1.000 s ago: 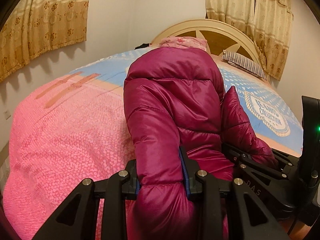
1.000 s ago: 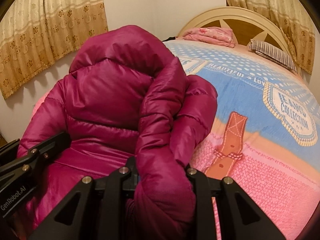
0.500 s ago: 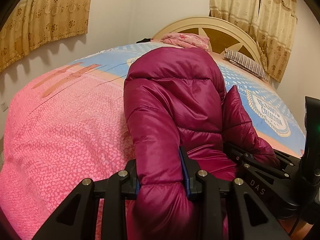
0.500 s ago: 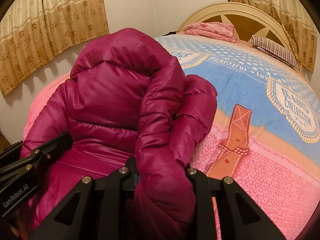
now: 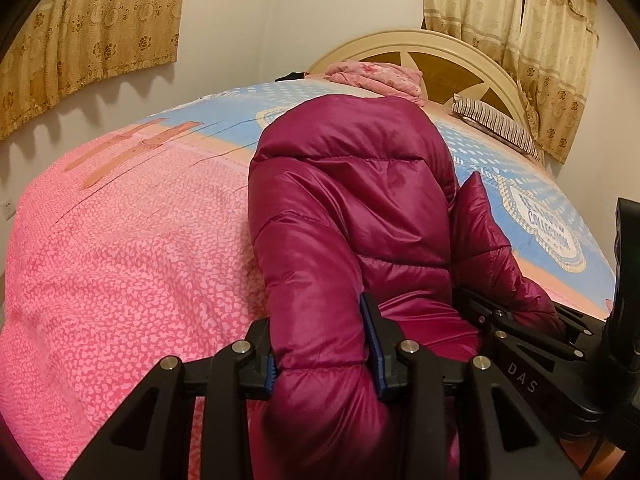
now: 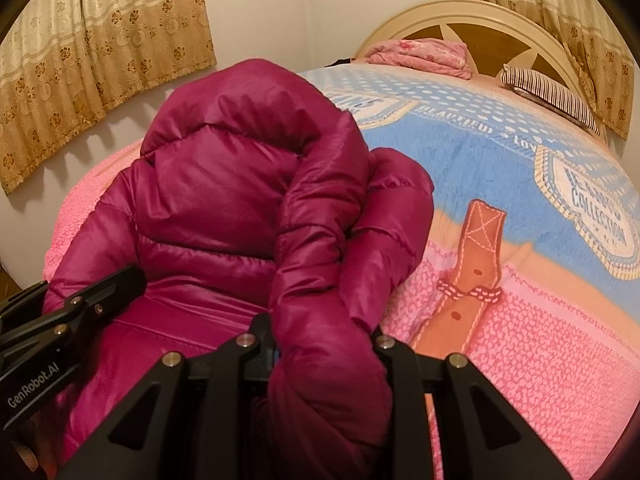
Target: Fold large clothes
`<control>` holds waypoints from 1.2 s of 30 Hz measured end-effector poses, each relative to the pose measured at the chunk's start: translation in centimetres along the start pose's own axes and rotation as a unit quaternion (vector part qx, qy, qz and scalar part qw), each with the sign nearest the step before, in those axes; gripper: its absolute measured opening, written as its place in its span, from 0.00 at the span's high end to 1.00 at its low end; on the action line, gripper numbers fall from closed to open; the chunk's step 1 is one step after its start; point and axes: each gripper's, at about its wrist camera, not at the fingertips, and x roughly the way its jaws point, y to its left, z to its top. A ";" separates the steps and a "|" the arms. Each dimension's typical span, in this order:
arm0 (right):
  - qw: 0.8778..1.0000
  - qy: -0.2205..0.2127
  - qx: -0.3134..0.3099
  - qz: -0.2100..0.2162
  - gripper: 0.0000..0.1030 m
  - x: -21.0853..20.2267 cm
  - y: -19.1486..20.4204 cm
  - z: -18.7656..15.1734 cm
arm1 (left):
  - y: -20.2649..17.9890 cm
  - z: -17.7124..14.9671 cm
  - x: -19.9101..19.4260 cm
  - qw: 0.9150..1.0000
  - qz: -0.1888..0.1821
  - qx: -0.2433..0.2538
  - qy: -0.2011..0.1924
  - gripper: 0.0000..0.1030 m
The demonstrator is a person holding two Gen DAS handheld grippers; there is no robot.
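A: Jacket [image 5: 352, 208] first: a magenta puffer, lying on the bed [image 5: 120, 260] near its foot, with both grippers holding its near end.

B: How do the jaws stand?

A: The left gripper [image 5: 324, 344] is part-closed on a thick padded roll at the jacket's left edge. Its jaws have just been opening a touch, yet the blue pads still press the fabric. The right gripper [image 6: 324, 344] pinches a bunched, twisted fold on the right side, jaws narrow.

B: So how do we fold it well?

A: Probably by carrying both corners forward together, level, towards the collar, so the slippery shell doesn't skew. I can't tell whether the sleeve is tucked in under that twist.

B: And the room?

A: Pink-and-blue bedspread [image 6: 520, 360], soft and yielding. Cream headboard [image 6: 460, 20], striped pillow [image 6: 552, 96], pink bundle [image 6: 420, 54], gold curtains [image 6: 100, 48].
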 end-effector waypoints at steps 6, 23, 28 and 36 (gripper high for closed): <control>1.000 0.001 0.001 -0.001 0.74 0.2 -0.1 -0.1 | -0.2 -0.1 0.1 1.000 0.002 -0.001 0.003 0.64; 1.000 0.010 0.013 -0.001 0.68 1.1 -0.5 -0.1 | 0.0 -0.5 0.7 1.000 0.009 -0.009 0.007 0.47; 1.000 0.012 0.013 -0.003 0.64 1.2 -0.5 -0.1 | 0.4 -0.6 0.8 1.000 0.009 -0.016 0.008 0.45; 1.000 0.022 0.016 -0.003 0.58 1.2 -0.7 0.0 | 0.5 -0.4 0.4 1.000 0.011 -0.013 0.012 0.43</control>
